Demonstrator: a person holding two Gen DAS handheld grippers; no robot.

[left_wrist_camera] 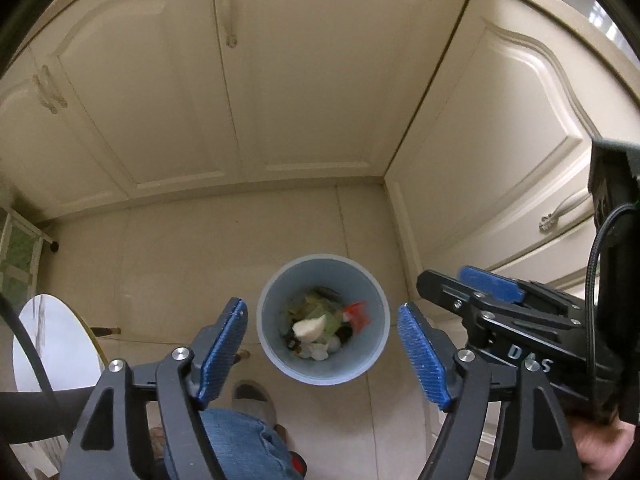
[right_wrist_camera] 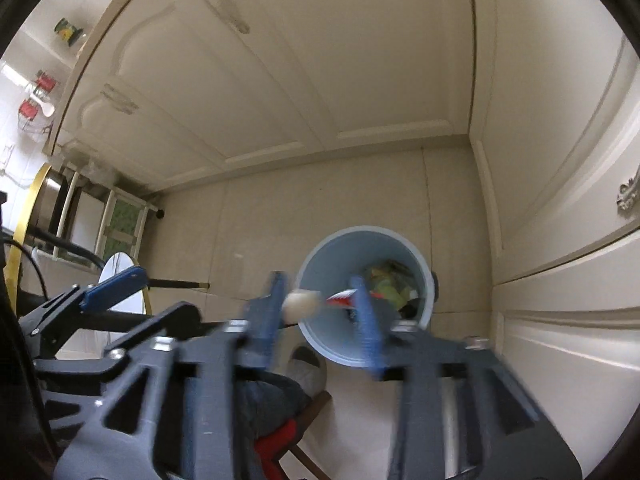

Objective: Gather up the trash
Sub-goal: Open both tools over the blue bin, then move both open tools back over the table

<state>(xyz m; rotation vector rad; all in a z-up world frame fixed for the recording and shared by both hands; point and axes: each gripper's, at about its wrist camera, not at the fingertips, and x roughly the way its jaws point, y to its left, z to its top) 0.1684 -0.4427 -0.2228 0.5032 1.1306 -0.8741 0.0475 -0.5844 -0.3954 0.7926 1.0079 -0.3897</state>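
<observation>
**Both grippers spread above the trash bin**

Nearest the lens: blue ribbed pads and black linkage of the left gripper [left_wrist_camera: 322,354], jaws parted wide with nothing between the pads, hanging directly over the bin [left_wrist_camera: 276,344]. Below the bin's near edge, a denim-clad knee [left_wrist_camera: 244,436] and a grey shoe [left_wrist_camera: 254,398] on the floor [left_wrist_camera: 180,264].

Pale beige tile floor, thin grout lines. Cream panelled cabinet doors [left_wrist_camera: 304,80] with ornate handles rising behind the bin and along its right side, meeting in a corner. Left of the bin, a round white table [left_wrist_camera: 56,344] with a gold rim.

Pale blue round bin, upright on the floor, holding mixed trash: a cream-white lump [left_wrist_camera: 308,328], a red-and-white wrapper [left_wrist_camera: 356,314], greenish scraps, dark bits.

Only legible writing: "DAS" in white on the black body of the right gripper [left_wrist_camera: 452,280], right of the bin in the left wrist view.

Right gripper [right_wrist_camera: 318,308] motion-blurred, jaws apart, gripping nothing. Cream-white lump [right_wrist_camera: 300,302] seen just beside the left finger, contact impossible to judge; red-and-white wrapper [right_wrist_camera: 340,298] seen by the right finger, over the bin [right_wrist_camera: 320,340].
</observation>
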